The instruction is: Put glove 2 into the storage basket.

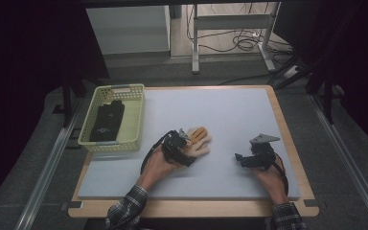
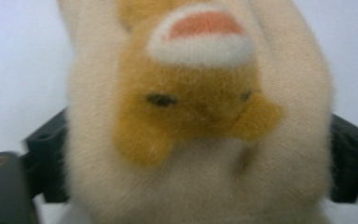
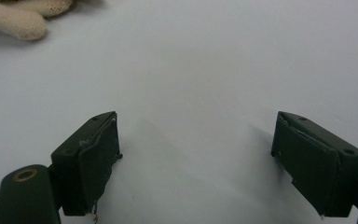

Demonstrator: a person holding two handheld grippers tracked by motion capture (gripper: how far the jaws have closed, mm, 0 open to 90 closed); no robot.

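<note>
**Around the worktop: a basket, a dark item and a metal frame**

A wooden worktop [image 1: 287, 143] carries a pale grey mat [image 1: 230, 115] that covers nearly all of its surface. On the left edge of the mat stands a light yellow plastic basket [image 1: 135, 120] with slotted walls. Inside the basket lies a black fabric item [image 1: 106, 120], folded lengthwise; what it is exactly cannot be told. Behind the worktop, on the grey floor, stands a metal frame [image 1: 195, 43] with two legs, and several dark cables [image 1: 242, 40] lie loosely coiled between them. A white panel [image 1: 127, 28] stands at the left of this frame. A metal rail [image 1: 48, 167] runs along the floor at the left of the worktop.
</note>
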